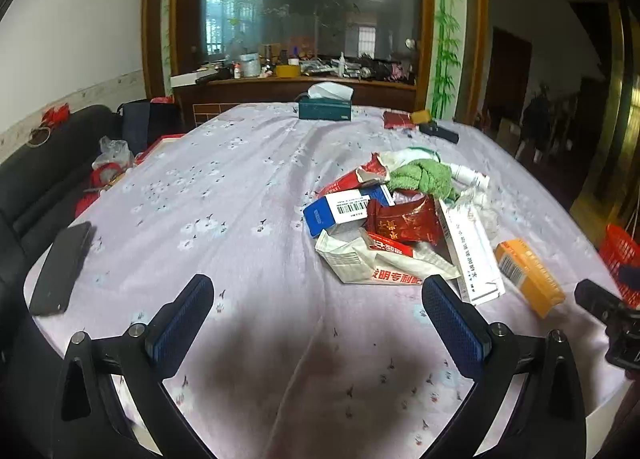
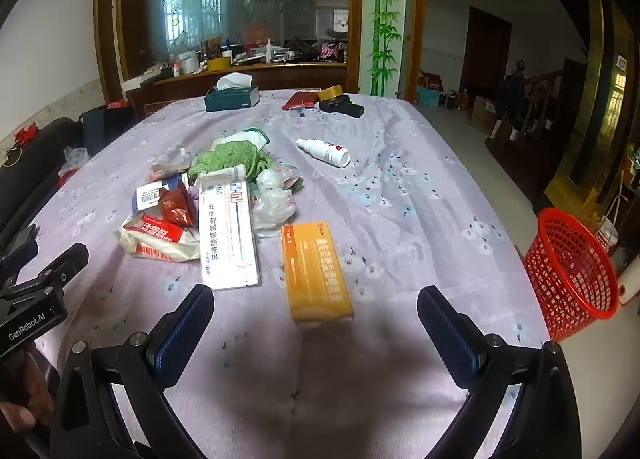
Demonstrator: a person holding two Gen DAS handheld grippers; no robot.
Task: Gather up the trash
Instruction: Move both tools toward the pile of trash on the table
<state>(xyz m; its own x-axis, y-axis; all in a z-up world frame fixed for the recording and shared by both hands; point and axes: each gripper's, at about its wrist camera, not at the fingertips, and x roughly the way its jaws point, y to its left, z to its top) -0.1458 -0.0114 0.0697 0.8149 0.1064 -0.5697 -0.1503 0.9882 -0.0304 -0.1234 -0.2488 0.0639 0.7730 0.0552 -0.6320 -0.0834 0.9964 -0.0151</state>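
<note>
Both my claws, left claw [image 1: 318, 323] and right claw [image 2: 316, 325], hang spread and empty; next, pinch the orange box [image 2: 314, 269] at twelve o'clock, for the red basket [image 2: 570, 275].

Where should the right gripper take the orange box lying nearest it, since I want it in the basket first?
Probably across its long side faces near the middle, coming from above: the orange box lies flat, lengthwise toward the open right gripper, clear of the pile.

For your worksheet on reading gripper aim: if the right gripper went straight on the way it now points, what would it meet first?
Most likely the orange box. The right gripper is open and empty, and the box lies on the tablecloth just ahead, between the lines of its fingers. Depth is hard to judge in this fisheye view.
</note>
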